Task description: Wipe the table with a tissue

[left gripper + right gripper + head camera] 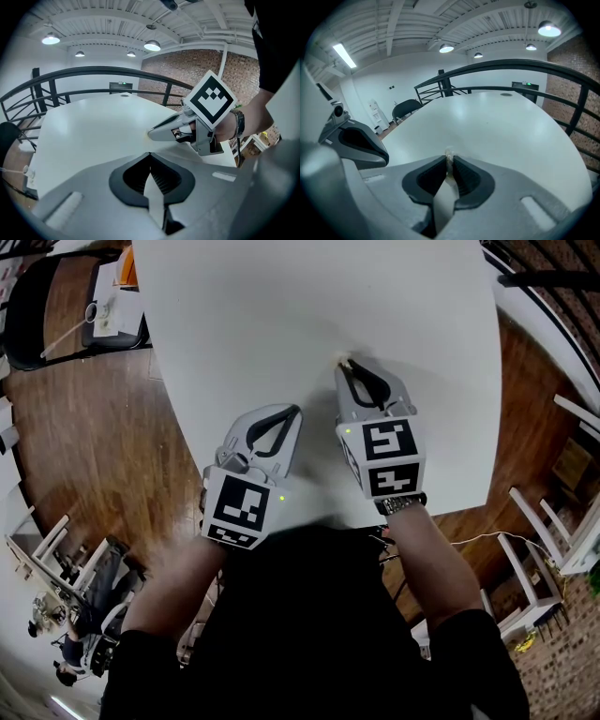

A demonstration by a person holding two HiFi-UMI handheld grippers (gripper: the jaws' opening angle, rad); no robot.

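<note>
A small scrap of whitish tissue [449, 155] is pinched between the tips of my right gripper [450, 161], which is shut on it. In the head view that tissue [343, 360] shows as a tiny tuft at the tip of the right gripper [349, 365], pressed to the white table [300, 324] near its middle. My left gripper [292, 412] hovers over the table's near left part, shut with nothing between its jaws. From the left gripper view, the left gripper [150, 157] points across the table, and the right gripper [151, 134] lies ahead to the right.
The white table [84, 126] is bare apart from the grippers. A dark railing [525, 65] curves round its far side. A black chair [37, 306] and a small tray with a cup [103, 315] stand at the far left on the wooden floor [84, 437].
</note>
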